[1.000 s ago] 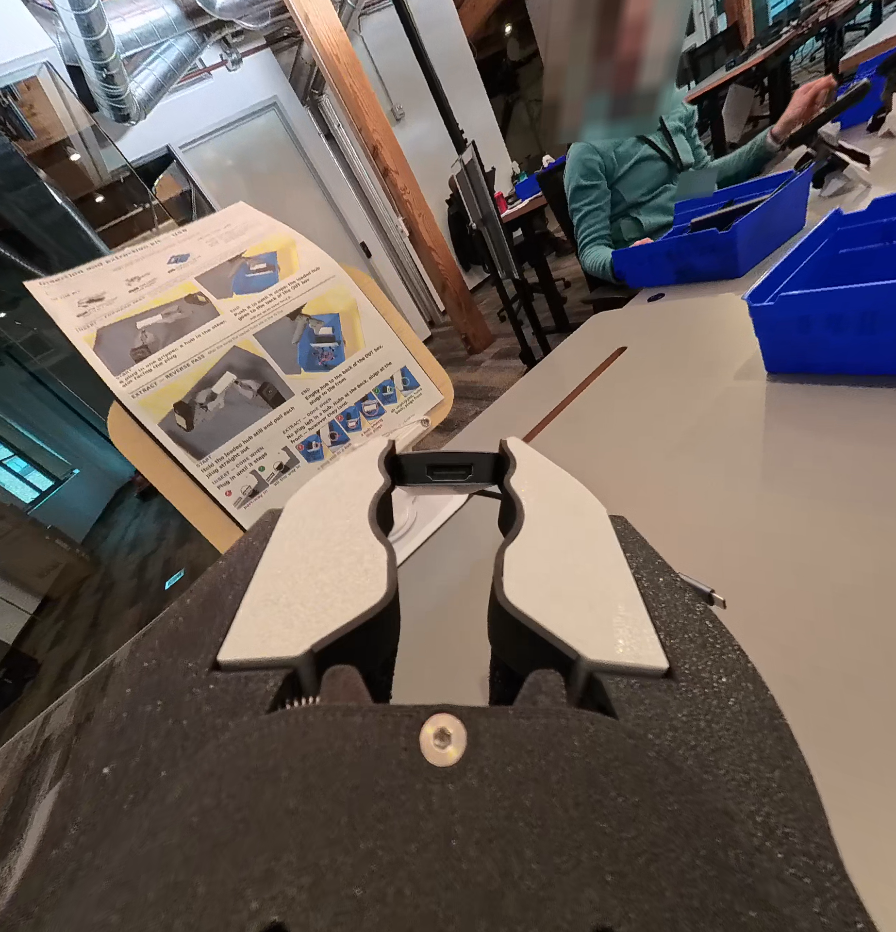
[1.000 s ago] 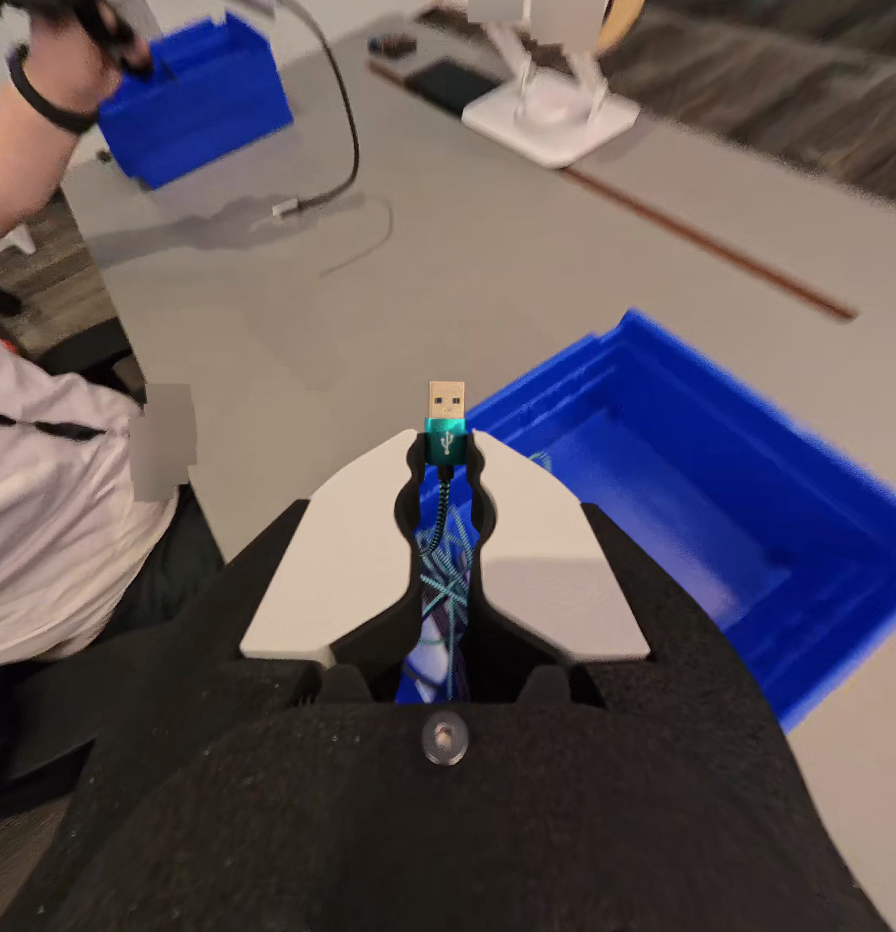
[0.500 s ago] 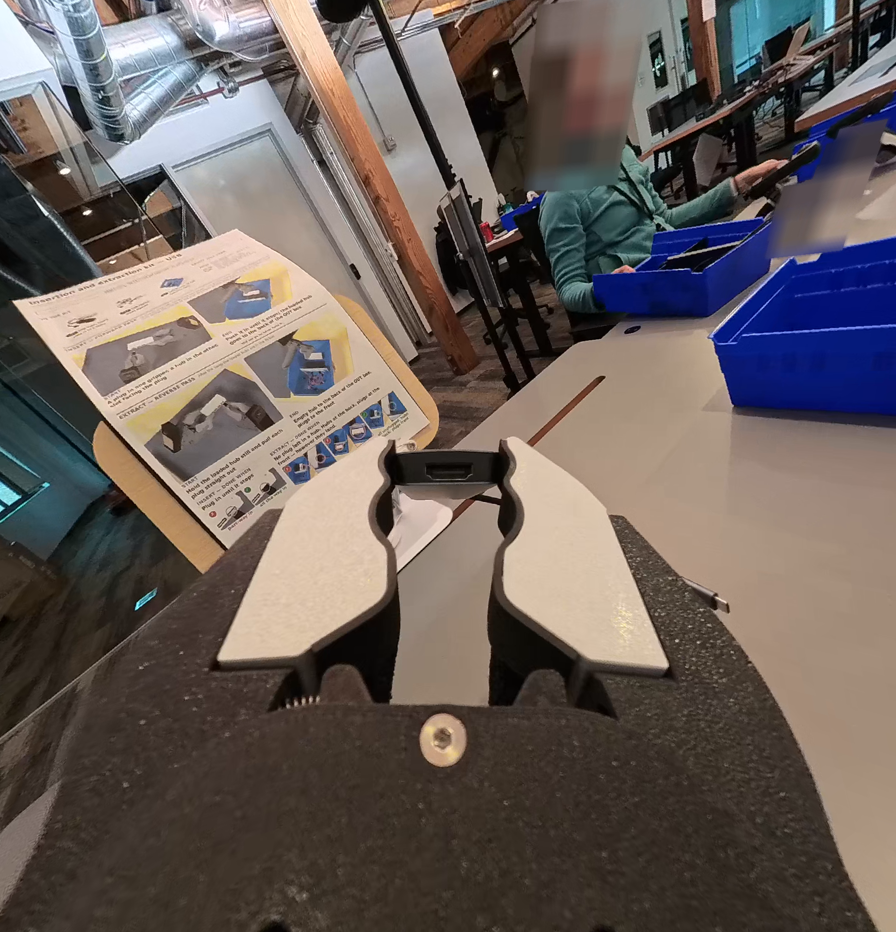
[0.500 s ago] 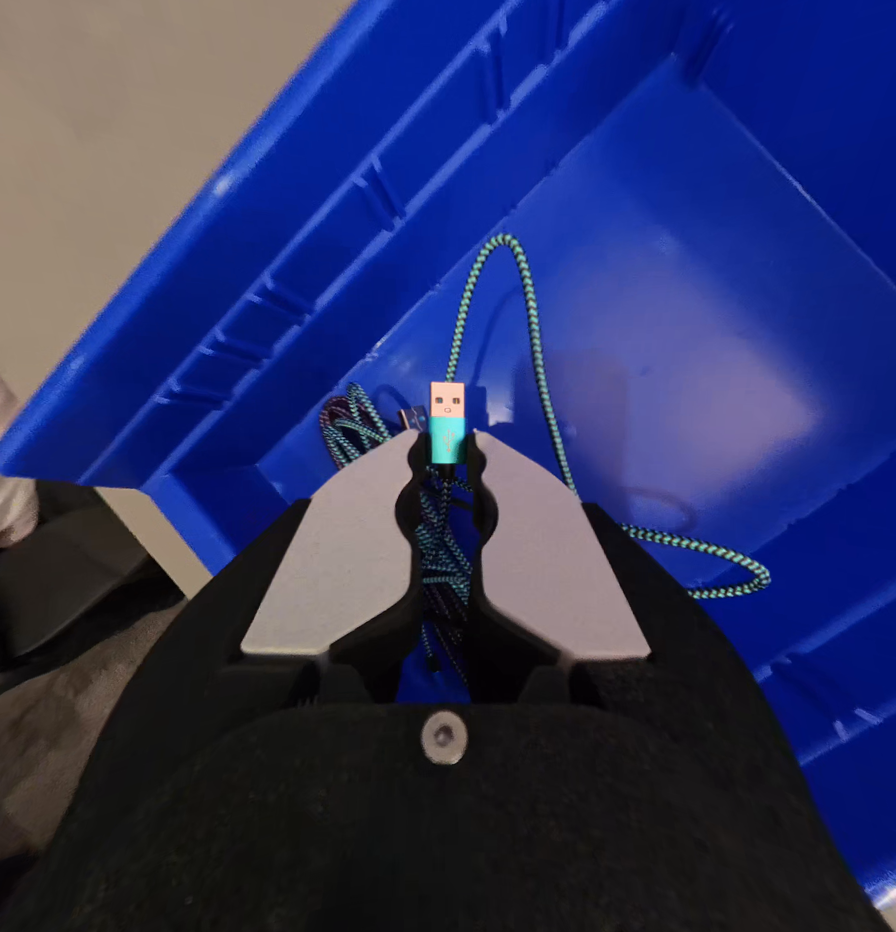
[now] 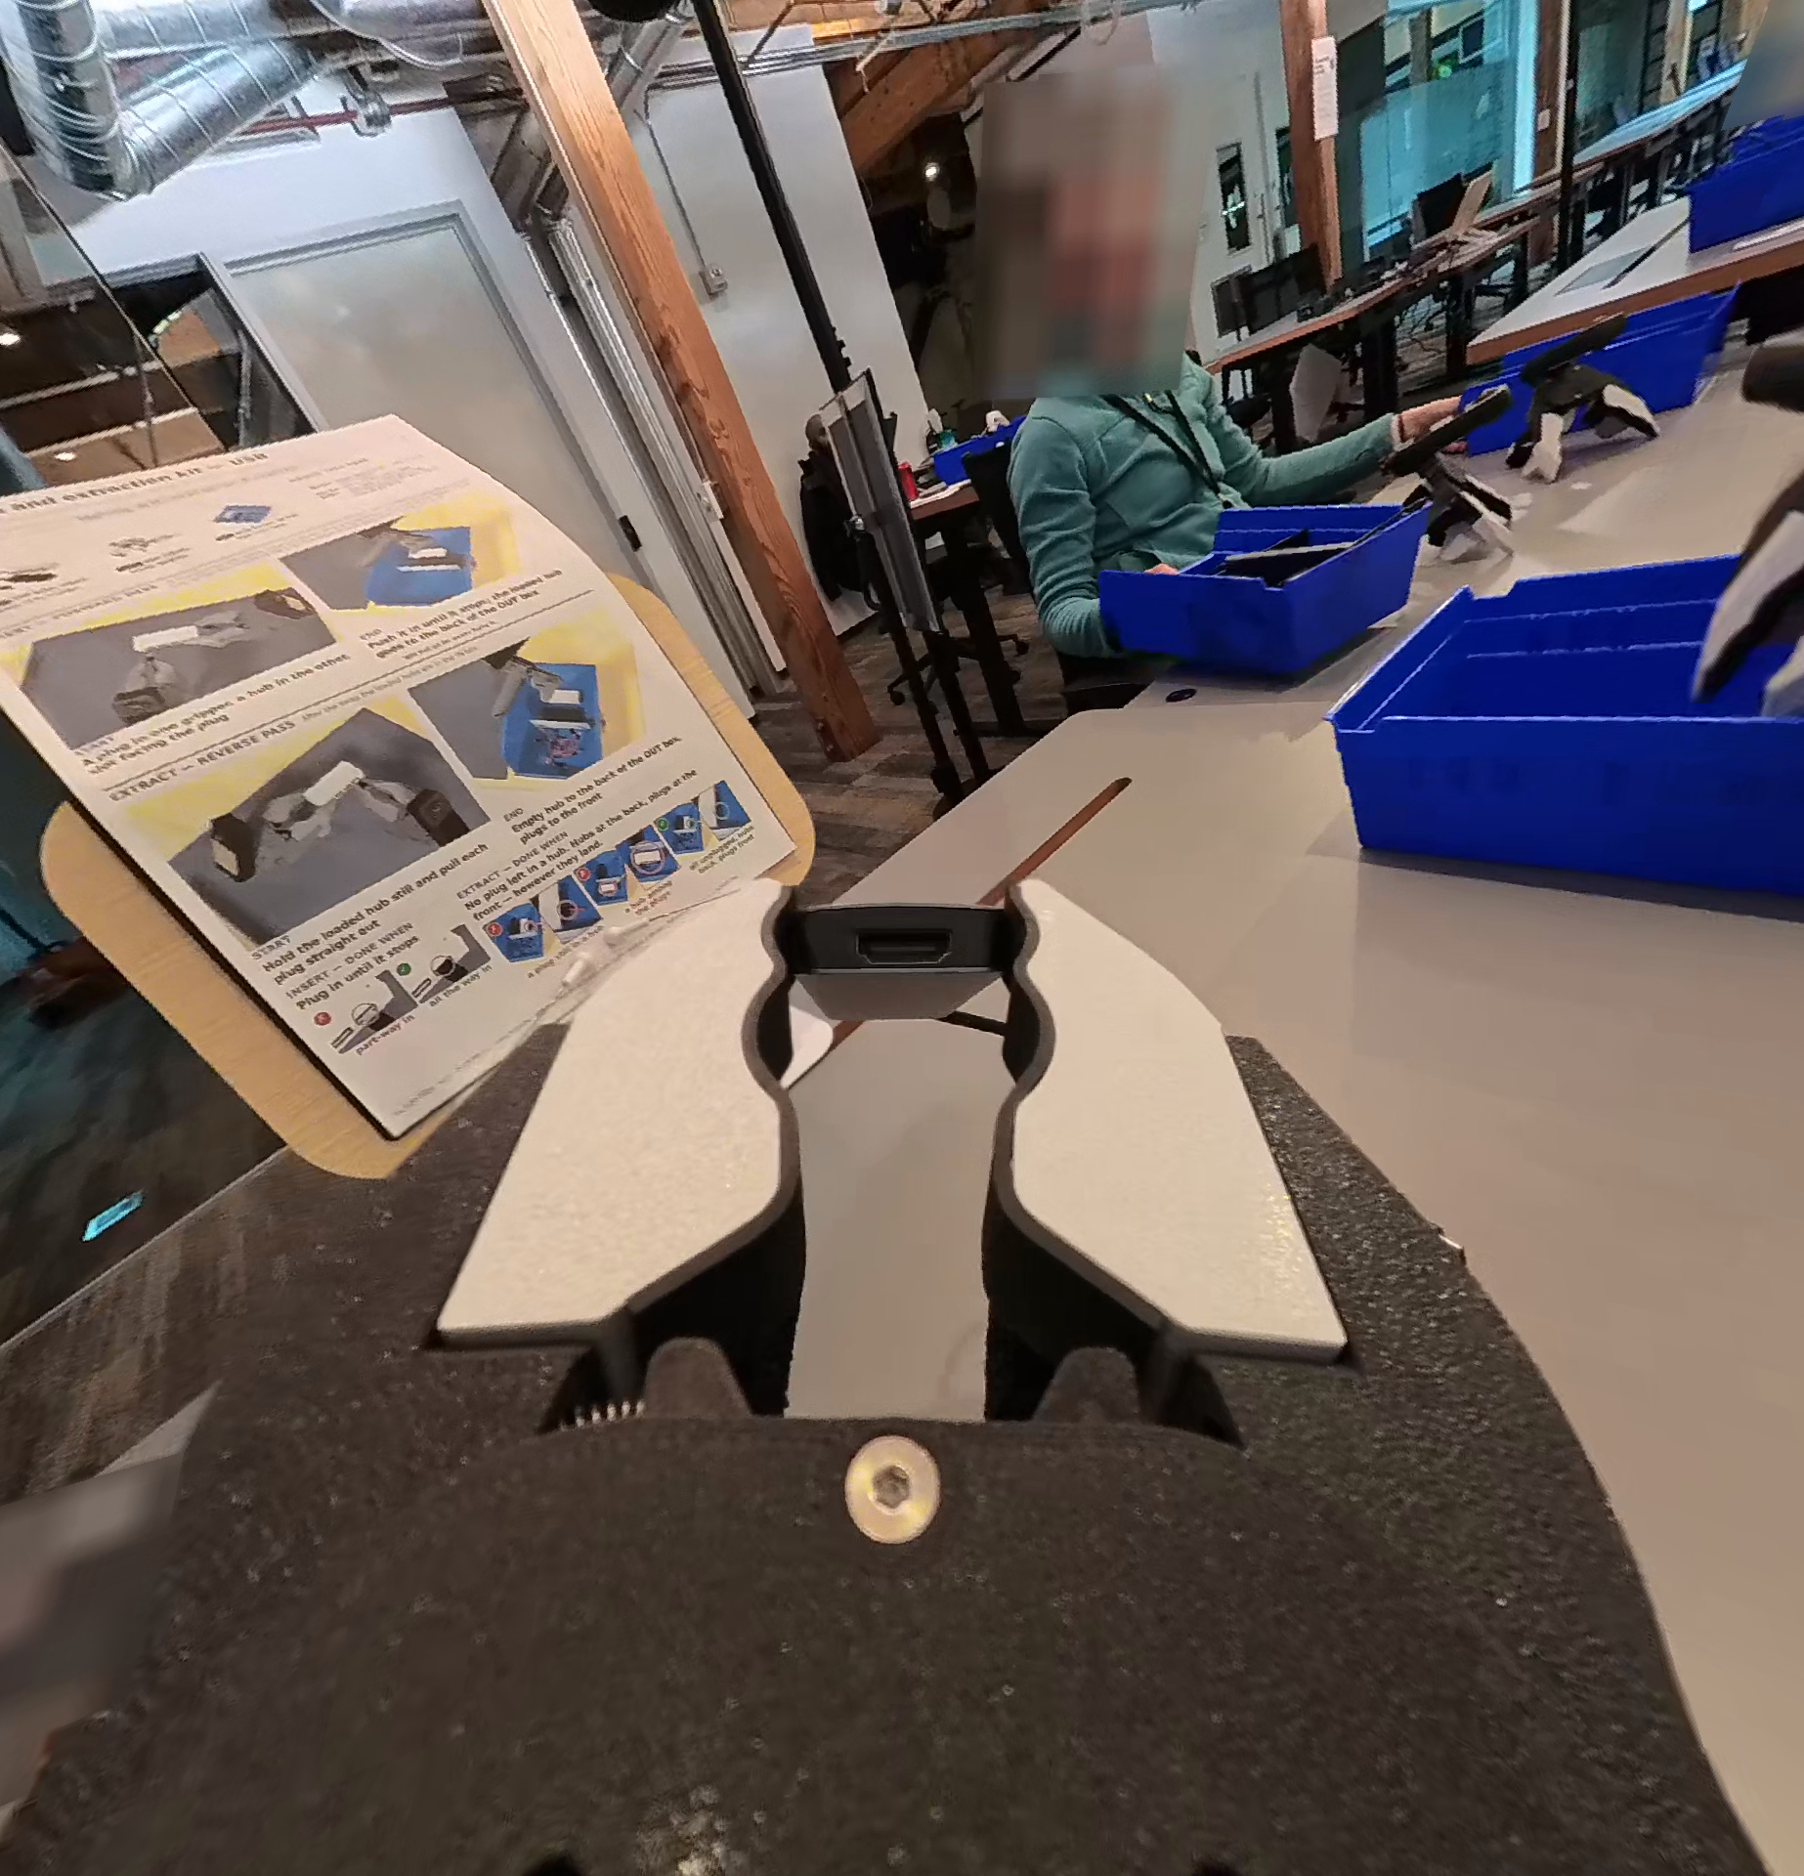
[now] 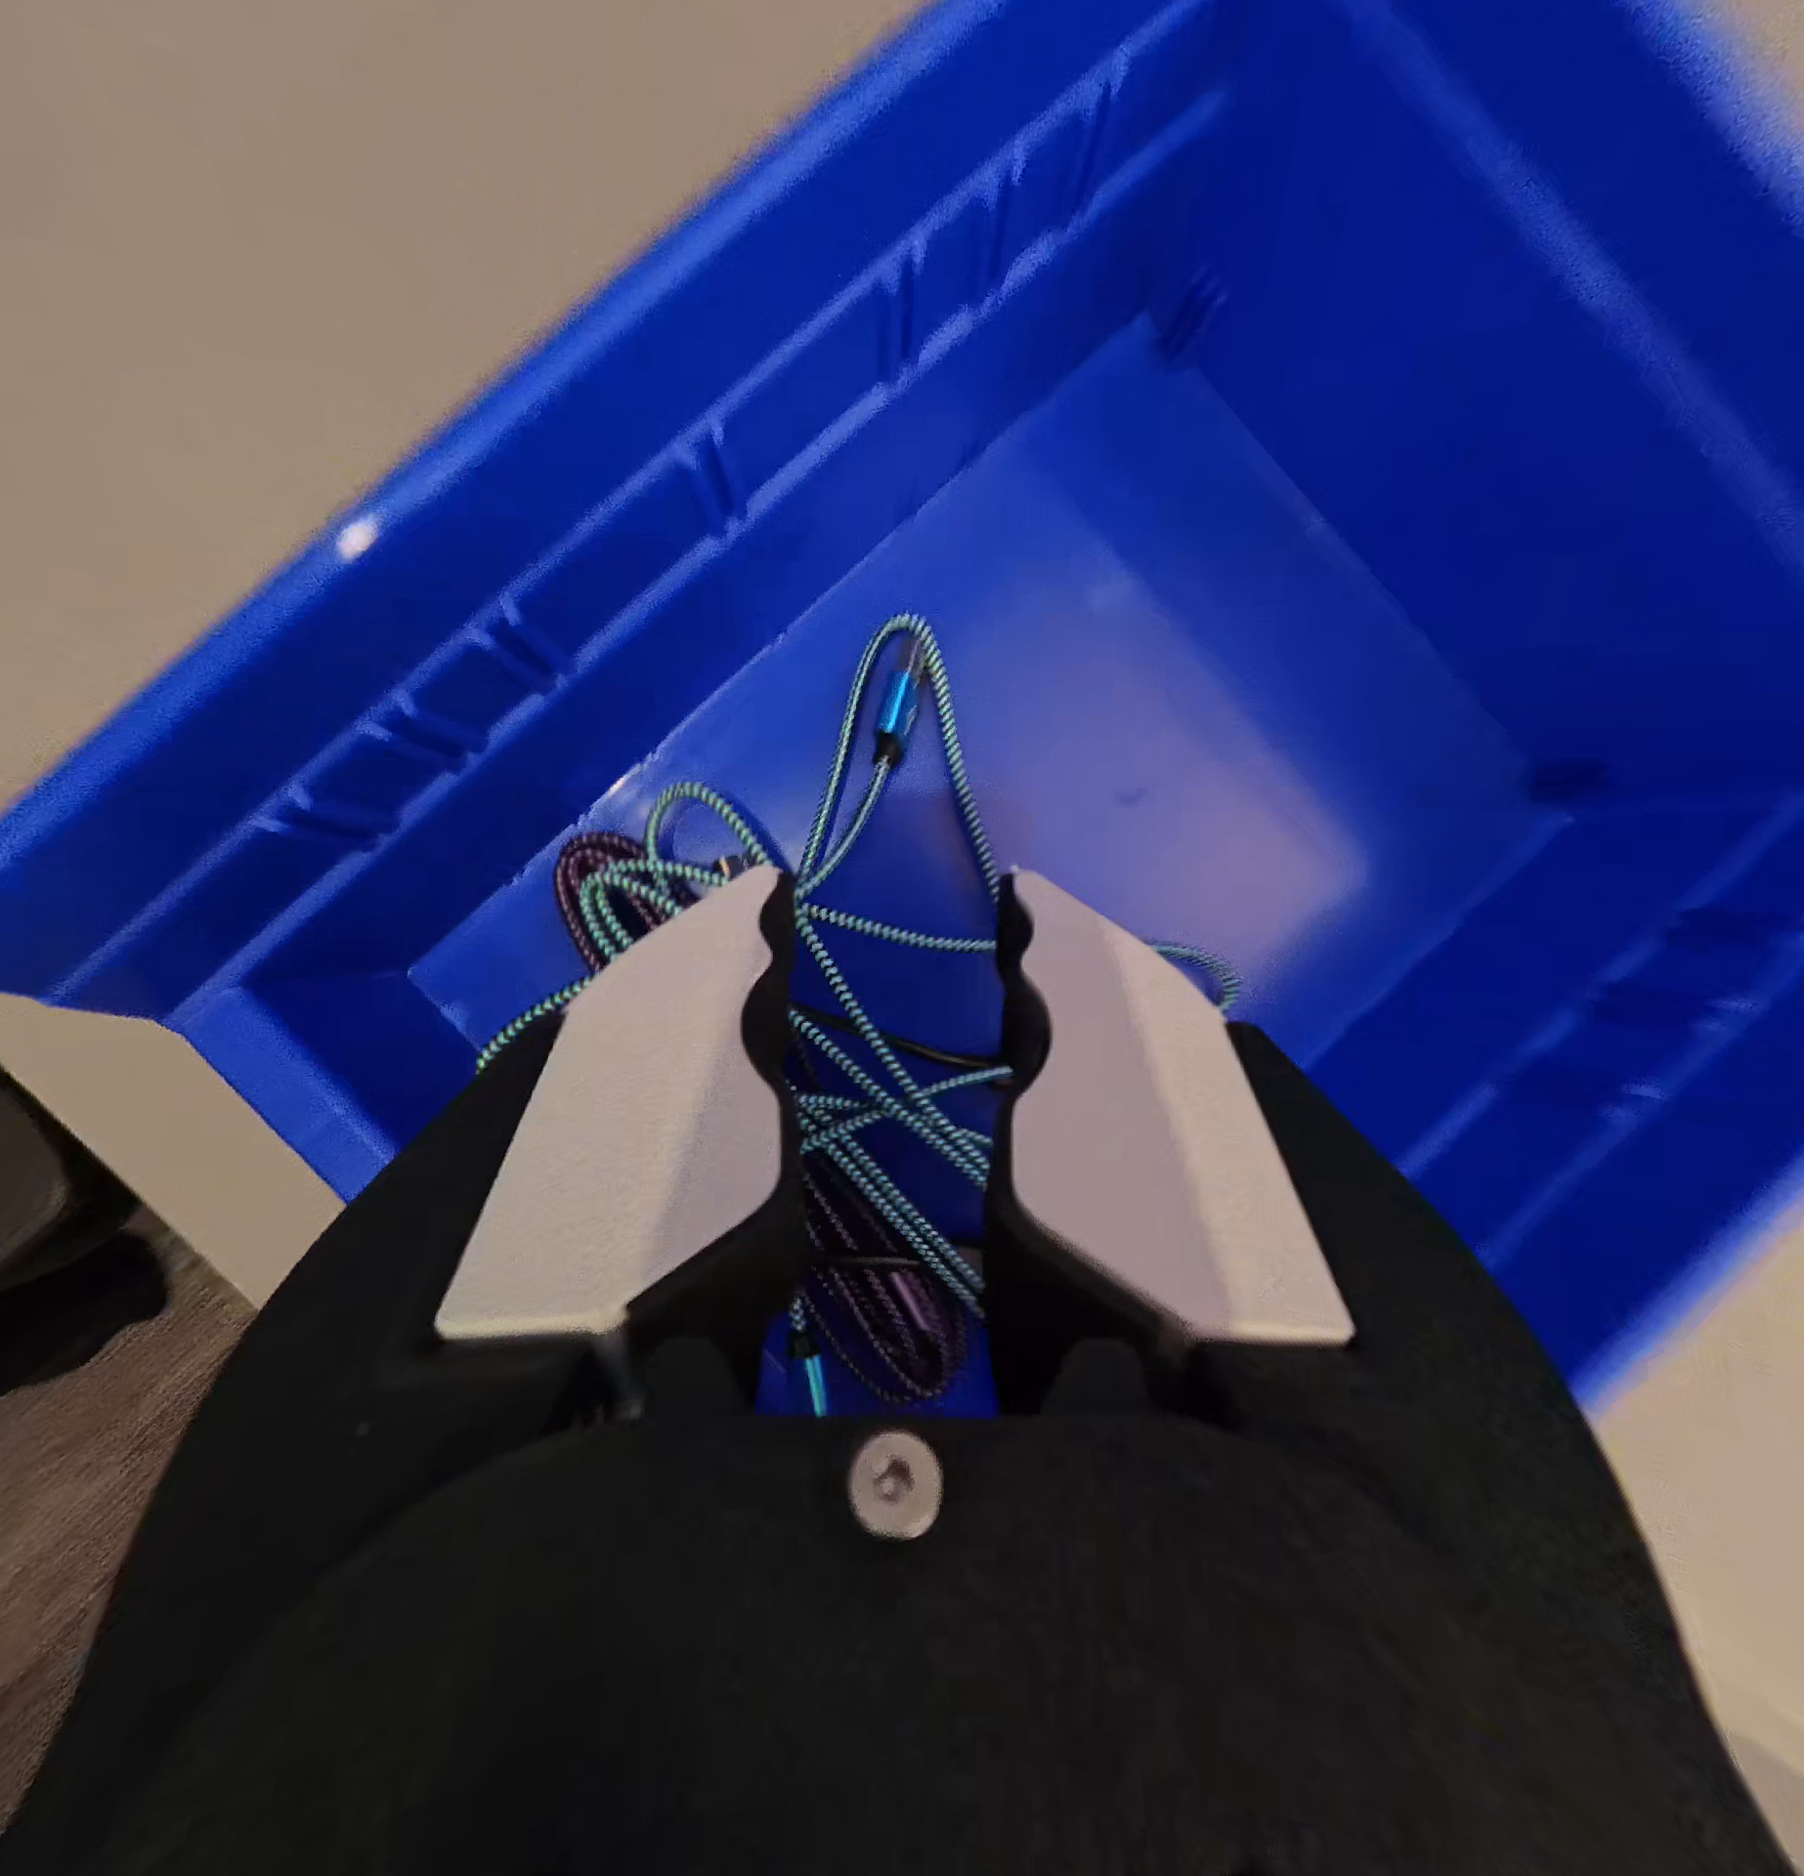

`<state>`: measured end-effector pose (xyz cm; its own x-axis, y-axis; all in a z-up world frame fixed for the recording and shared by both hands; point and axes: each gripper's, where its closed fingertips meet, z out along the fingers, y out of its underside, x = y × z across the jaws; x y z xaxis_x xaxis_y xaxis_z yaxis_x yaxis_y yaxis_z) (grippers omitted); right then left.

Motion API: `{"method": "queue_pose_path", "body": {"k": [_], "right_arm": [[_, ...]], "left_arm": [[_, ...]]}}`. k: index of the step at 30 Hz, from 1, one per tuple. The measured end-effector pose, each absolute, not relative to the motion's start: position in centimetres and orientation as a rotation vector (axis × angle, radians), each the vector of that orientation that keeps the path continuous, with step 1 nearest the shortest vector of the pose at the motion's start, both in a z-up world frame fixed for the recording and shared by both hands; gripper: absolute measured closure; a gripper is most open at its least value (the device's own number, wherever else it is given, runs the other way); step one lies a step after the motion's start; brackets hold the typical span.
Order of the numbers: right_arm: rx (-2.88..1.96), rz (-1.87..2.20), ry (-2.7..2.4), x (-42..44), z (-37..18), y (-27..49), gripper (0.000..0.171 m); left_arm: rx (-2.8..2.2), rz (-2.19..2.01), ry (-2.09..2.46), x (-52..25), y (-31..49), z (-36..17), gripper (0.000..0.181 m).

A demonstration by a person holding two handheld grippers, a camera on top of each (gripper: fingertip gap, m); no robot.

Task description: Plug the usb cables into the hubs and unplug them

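The grey surface [image 5: 1487, 1117] runs from the near edge far into the room, and it carries everything else. On it to the right stands a blue bin [image 5: 1548, 802] with ribbed inner walls; a second blue bin [image 5: 1253, 609] sits farther off, in front of a seated person [image 5: 1111, 508] in a teal top. At the left, a printed instruction sheet [image 5: 299, 731] leans upright on a light wooden board.

In the right wrist view the blue bin [image 6: 1385, 305] fills most of the frame, seen from above. On its floor, toward the near left corner, lies a loose tangle of braided cables [image 6: 878, 1096] in teal and purple. One teal cable loops up toward the far side, and its blue metal plug [image 6: 896, 711] lies flat on the bin floor, apart from the fingertips.

The left hand-held gripper [image 5: 900, 939] is held above the surface, closed on a dark hub [image 5: 903, 954]. The hub is pinched crosswise at the fingertips, with one port on its end face looking back at the camera.

The right hand-held gripper [image 6: 890, 893] hangs over the bin with its two fingers spread apart and nothing between them; the cables show through the gap below. In the left wrist view it [image 5: 1766, 660] appears at the far right edge, dipping over the nearer blue bin.
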<state>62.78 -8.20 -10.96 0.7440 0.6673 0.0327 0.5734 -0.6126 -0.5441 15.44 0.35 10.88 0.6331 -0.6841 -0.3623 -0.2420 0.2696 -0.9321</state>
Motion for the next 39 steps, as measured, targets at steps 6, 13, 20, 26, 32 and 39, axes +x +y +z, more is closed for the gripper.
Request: {"method": "queue_pose_path", "body": {"k": [6, 13, 20, 26, 32, 39], "right_arm": [[-2.059, 0.105, -1.031, 57.4, 1.0, -5.5, 0.127], [-1.595, 0.423, -1.458, 35.7, 8.8, -4.5, 0.119], [-1.319, 0.606, -1.58, 23.5, 7.1, -1.1, 0.113], [-1.213, 0.693, -1.703, 18.8, 5.7, -1.9, 0.127], [-1.257, 0.727, -1.774, 18.5, 5.5, -2.9, 0.133], [-1.363, 0.542, -1.707, 23.1, 6.7, -1.8, 0.134]], "left_arm": [[-1.31, -0.45, 0.936, 16.7, -0.5, 10.4, 0.143], [-1.293, -0.553, 0.992, 19.3, -1.6, 9.6, 0.143], [-1.278, -0.595, 1.038, 20.2, -3.1, 9.8, 0.143], [-1.261, -0.627, 1.052, 19.8, -4.3, 10.6, 0.143], [-1.269, -0.705, 1.046, 19.5, -5.0, 10.6, 0.143], [-1.215, -0.684, 0.93, 18.1, -5.4, 11.7, 0.137]]}}
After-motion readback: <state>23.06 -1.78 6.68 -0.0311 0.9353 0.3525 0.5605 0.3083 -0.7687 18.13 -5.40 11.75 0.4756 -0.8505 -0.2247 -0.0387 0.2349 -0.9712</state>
